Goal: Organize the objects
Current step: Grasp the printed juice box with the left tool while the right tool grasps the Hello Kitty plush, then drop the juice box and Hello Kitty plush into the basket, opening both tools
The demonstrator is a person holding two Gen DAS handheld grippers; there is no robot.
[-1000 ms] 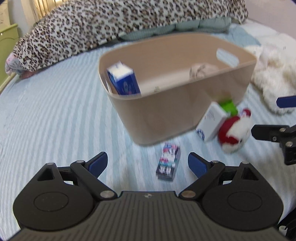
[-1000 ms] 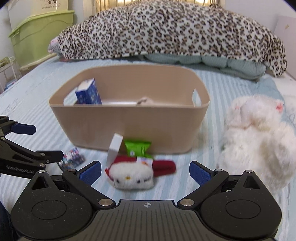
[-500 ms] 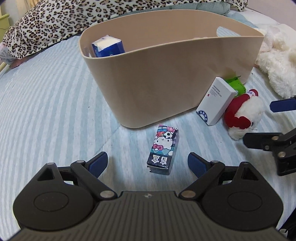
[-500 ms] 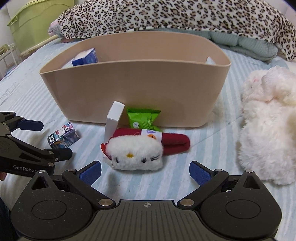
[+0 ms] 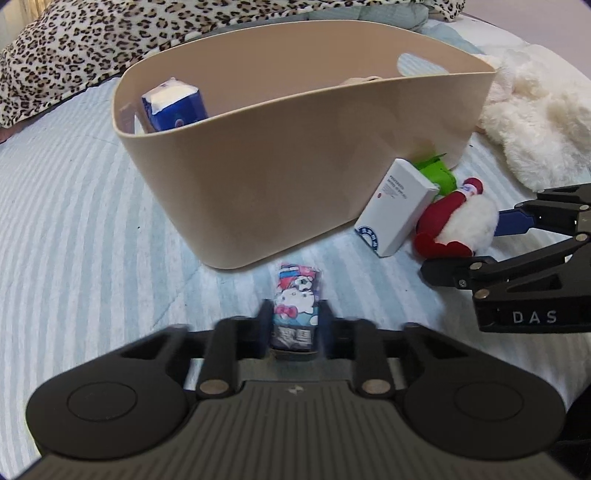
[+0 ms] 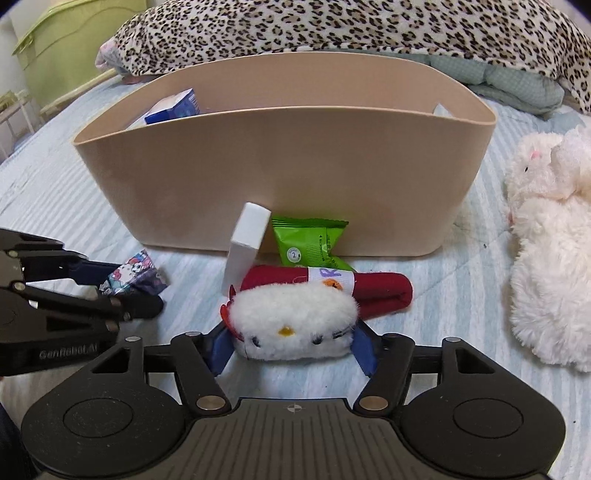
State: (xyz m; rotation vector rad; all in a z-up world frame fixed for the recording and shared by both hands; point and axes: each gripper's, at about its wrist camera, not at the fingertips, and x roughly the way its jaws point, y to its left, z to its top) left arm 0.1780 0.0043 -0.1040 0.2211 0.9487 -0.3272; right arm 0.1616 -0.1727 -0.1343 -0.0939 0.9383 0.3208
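Left gripper (image 5: 293, 325): its two fingers are closed on the small cartoon carton (image 5: 297, 302), one finger on each side of it. The carton lies on the bed (image 5: 74, 221), pointing forward from the gripper toward the bin.
Cartoon carton, from the right wrist view: it is to the left of the right gripper, held between the tips of the left gripper (image 6: 125, 280).
Beige bin (image 5: 295, 166): it stands just ahead of both grippers on the striped bed cover. A blue and white carton (image 5: 173, 105) stands inside, at the far left end.
White box (image 6: 245, 243): ahead of the right gripper and a little to the left, it leans against the front wall of the bin.
Green packet (image 6: 310, 240): just to the right of the white box, it also rests against the bin wall.
Right gripper (image 6: 291, 347): its blue fingers (image 6: 221, 349) press the two ends of the white cat plush (image 6: 291, 325), so it is gripping the plush. The plush rests on the bed.
Red roll (image 6: 354, 288): it lies directly behind the plush and touches it; a white label is wrapped around its middle.
White fluffy toy (image 6: 550, 266): it lies well to the right of the right gripper, beside the bin.
Leopard blanket (image 6: 332, 26): far ahead, behind the bin.
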